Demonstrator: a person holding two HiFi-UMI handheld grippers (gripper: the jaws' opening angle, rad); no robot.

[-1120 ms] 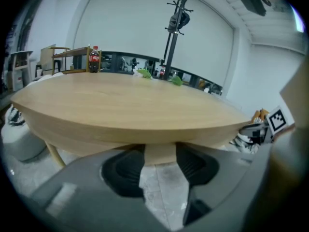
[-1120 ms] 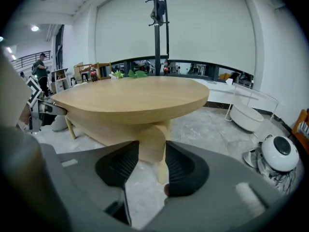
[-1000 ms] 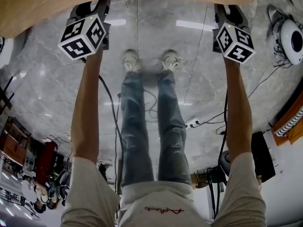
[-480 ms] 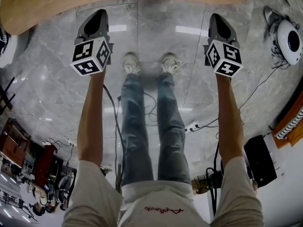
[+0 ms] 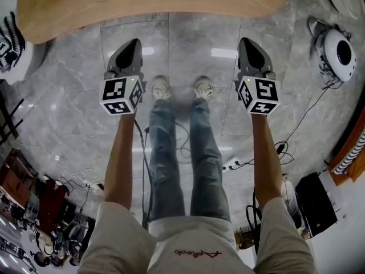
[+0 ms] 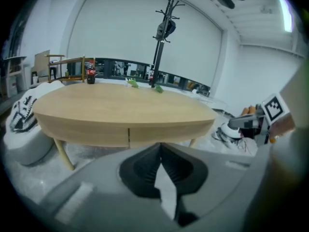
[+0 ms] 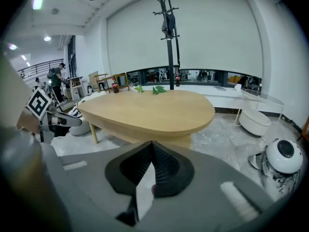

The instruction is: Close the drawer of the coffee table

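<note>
The oval wooden coffee table (image 5: 154,4) lies across the top of the head view. In the left gripper view its front apron (image 6: 96,135) looks flush, with one thin vertical seam (image 6: 129,137) in it; no drawer sticks out. My left gripper (image 5: 132,42) and right gripper (image 5: 246,40) hover side by side over the floor, a short way back from the table's edge and touching nothing. Both have just closed: the ribbed pads (image 6: 155,154) meet in the left gripper view and the pads (image 7: 159,159) meet in the right gripper view, with nothing between them.
My legs and shoes (image 5: 181,87) stand between the two grippers. A white round machine (image 5: 341,53) with cables sits at the right, and a patterned cushion (image 5: 10,34) at the left. A coat stand (image 6: 161,30) rises behind the table; a white stool (image 7: 256,122) stands at its right.
Both grippers have drawn back from the table's edge towards me and come up. Their jaws, wide open a second ago, are now shut on nothing.
</note>
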